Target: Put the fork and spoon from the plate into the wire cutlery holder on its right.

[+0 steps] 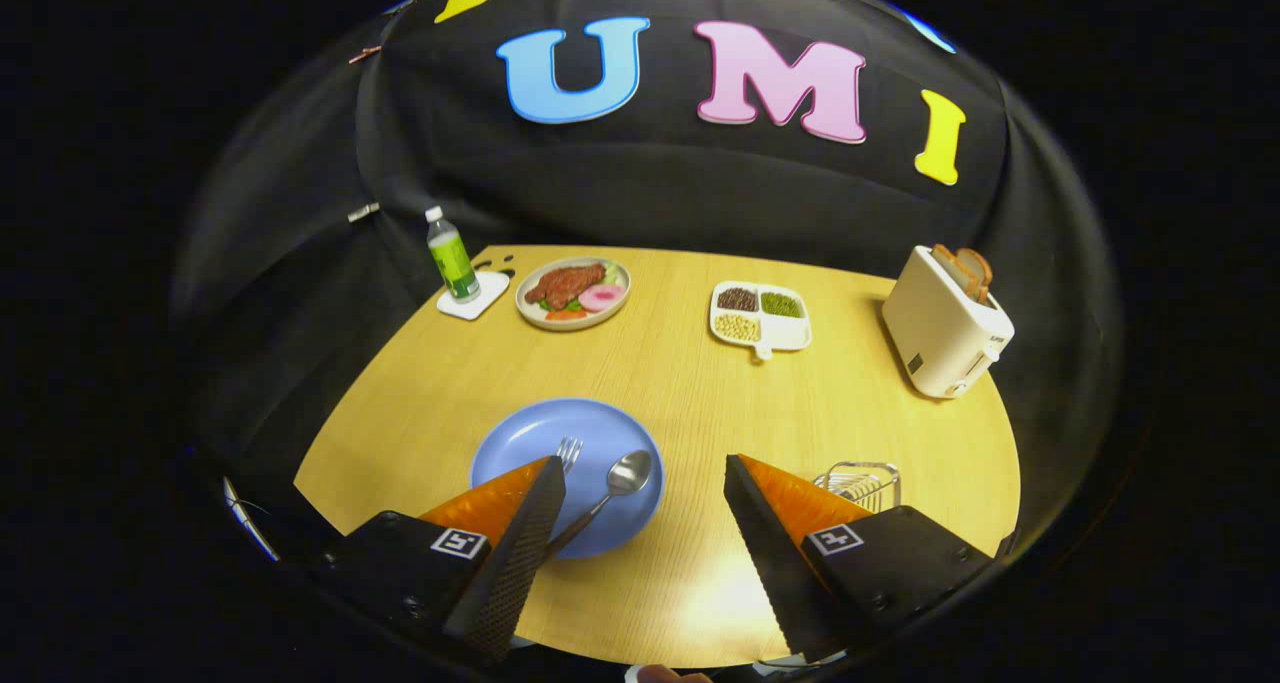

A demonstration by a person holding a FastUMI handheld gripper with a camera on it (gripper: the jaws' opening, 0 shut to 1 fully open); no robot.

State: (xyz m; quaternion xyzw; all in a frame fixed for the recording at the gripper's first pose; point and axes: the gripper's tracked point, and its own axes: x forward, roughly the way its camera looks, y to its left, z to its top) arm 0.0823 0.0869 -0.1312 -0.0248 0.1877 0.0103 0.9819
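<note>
Round blue plate [545,443], silver metal fork [569,451] and spoon [626,473], pale wood-grain worktop [680,393], orange-and-black gripper [640,478] jaws spread wide, cream toaster [940,333], green-labelled bottle [450,256]

Far side of the wooden table [680,403] — a green-label bottle [451,256] on a white coaster [473,296], steak plate [573,292] beside it, then a divided tray of beans [760,317], then a toaster [945,325] holding bread.

Two black fingers [520,553] with orange backs and textured inner faces, each mount bearing a white square marker.
</note>
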